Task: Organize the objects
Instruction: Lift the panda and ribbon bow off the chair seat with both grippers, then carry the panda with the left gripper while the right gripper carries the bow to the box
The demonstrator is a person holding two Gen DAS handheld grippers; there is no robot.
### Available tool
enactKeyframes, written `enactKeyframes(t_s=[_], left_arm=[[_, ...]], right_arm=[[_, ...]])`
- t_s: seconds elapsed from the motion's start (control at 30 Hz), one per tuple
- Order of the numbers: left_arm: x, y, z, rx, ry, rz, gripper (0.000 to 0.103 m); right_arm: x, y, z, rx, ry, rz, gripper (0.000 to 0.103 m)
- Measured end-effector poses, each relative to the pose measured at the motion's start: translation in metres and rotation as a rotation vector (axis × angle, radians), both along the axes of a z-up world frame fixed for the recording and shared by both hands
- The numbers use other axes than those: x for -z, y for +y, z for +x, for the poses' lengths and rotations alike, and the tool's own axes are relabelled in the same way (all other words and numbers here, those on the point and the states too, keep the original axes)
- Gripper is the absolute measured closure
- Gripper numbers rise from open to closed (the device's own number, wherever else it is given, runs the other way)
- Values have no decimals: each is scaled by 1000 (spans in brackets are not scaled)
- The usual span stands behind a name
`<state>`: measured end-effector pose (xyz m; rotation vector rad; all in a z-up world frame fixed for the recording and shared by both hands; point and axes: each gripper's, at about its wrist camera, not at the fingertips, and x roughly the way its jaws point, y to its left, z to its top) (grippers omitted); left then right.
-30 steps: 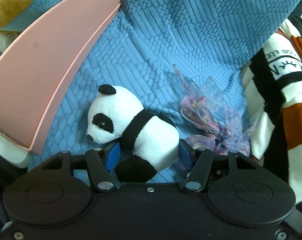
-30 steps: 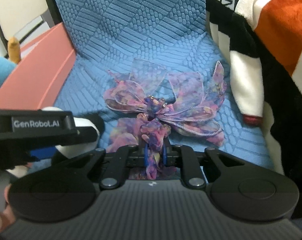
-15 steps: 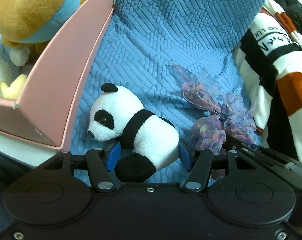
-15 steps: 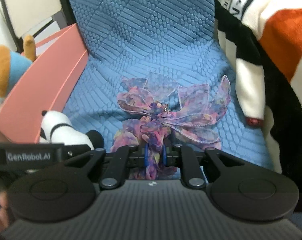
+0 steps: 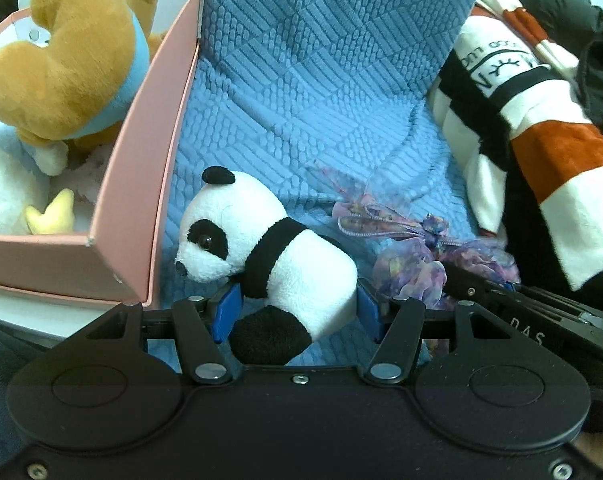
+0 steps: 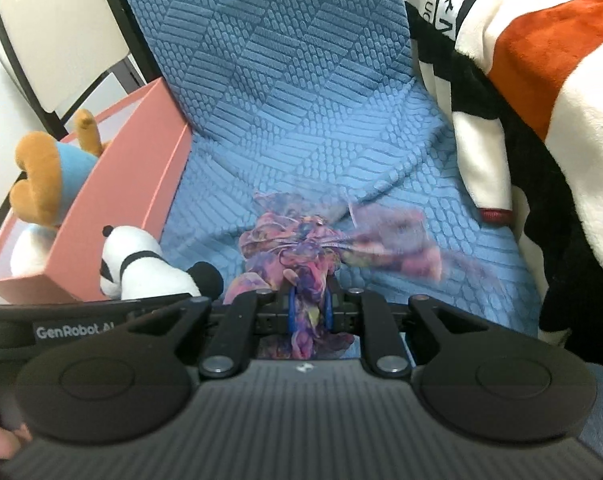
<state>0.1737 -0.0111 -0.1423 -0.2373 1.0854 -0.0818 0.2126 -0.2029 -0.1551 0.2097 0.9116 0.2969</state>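
My left gripper (image 5: 297,312) is shut on a black-and-white plush panda (image 5: 269,256) and holds it above the blue textured cover (image 5: 321,80), beside the pink box (image 5: 141,184). The panda also shows in the right wrist view (image 6: 141,264). My right gripper (image 6: 309,308) is shut on a purple-pink sheer ribbon bow (image 6: 297,248), lifted off the cover and blurred on its right side. The bow shows in the left wrist view (image 5: 413,240) to the right of the panda.
The pink box (image 6: 117,200) at the left holds a brown-and-blue plush toy (image 5: 65,64), a white plush and a yellow star. A white, black and orange fleece blanket (image 5: 541,128) is piled at the right. A chair back (image 6: 53,32) stands behind the box.
Both grippers have risen and drawn back. The panda and the bow have come up off the blue cover, and the inside of the pink box has come into view.
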Motion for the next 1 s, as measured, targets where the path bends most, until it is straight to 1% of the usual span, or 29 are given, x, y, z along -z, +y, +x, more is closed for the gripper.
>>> enactKeyframes(t_s=[0.07,0.33,0.43,0.7,0.77,1.0], left_arm=[[-7,1,-4,23,-3,-5,45],[-44,4,-11,33,-38,-38,45],[-57,4,-13,43,-44,-46,45],[-90,11,-13,50,-55,-65,45],[-98,16,-13,54,-55,-66,45],[-121,38,-11,45,-61,-86,45]], right_arm=[[-6,1,-5,2,-6,-5,86],[-26,-5,-14,34,18,32,86],[-39,-5,-17,36,12,30,86],[-78,-5,-15,39,30,74,86],[-88,-4,-13,35,31,86,86],[-122,6,-3,14,18,78,86]])
